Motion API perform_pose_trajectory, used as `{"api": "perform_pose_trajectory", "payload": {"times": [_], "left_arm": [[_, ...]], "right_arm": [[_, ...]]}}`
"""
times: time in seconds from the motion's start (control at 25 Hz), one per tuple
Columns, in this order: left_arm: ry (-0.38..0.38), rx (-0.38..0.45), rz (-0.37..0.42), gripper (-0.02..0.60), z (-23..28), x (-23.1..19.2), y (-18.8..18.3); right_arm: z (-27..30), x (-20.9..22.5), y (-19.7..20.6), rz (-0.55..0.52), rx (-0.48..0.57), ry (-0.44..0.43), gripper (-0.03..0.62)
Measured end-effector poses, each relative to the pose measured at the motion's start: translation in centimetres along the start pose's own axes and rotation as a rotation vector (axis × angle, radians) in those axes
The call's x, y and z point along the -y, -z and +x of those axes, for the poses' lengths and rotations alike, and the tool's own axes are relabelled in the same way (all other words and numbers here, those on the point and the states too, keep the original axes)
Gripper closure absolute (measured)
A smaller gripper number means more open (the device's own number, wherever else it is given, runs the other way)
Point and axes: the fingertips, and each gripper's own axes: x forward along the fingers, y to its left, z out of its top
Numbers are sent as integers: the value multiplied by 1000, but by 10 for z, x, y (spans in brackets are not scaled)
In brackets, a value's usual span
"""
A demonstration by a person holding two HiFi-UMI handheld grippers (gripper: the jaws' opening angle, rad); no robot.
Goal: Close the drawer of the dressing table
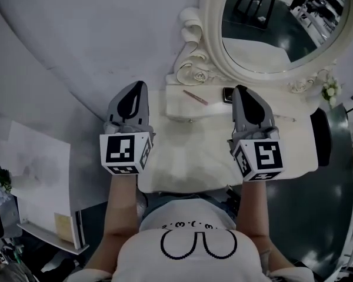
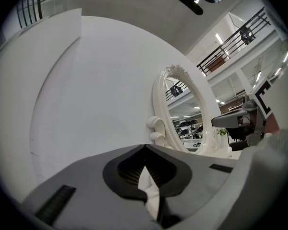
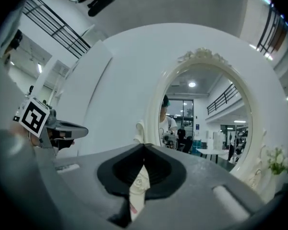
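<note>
Hovering above the left part of the white dressing table (image 1: pixel 182 157), the left gripper (image 1: pixel 135 96) points away from the person toward the curved white wall. Its own view shows its fingers closed tip to tip with nothing held; only the pale table shows through the slit beneath the tips. Its marker cube (image 1: pixel 125 153) faces the camera above the person's left forearm.

Along the table's back edge runs a low raised tier (image 1: pixel 212 107) with a small knob (image 1: pixel 191 120) on its front. A pinkish pencil (image 1: pixel 195 97) lies on the tier's top, with a small dark object (image 1: pixel 227 94) to its right. From this steep angle the drawer's front cannot be made out, so whether it stands in or out cannot be told.

The right gripper (image 1: pixel 245 98) hangs over the table's right part, level with the left one and well apart from it. Its fingers are likewise pressed together and empty. Behind it an oval mirror (image 1: pixel 282 22) in a carved white frame rises from the back edge. A small sprig of pale flowers (image 1: pixel 329 90) stands at the table's back right corner.
</note>
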Motion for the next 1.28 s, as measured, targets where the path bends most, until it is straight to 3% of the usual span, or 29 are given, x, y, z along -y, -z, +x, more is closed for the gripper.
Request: {"api": "perform_pose_trajectory", "payload": {"times": [0.4, 1.28], "left_arm": [[18, 101, 70, 583, 0, 14, -50], [-11, 124, 84, 583, -21, 6, -72]], "right_arm": [[-18, 11, -38, -55, 83, 24, 594], [-29, 8, -54, -78, 85, 13, 594]]}}
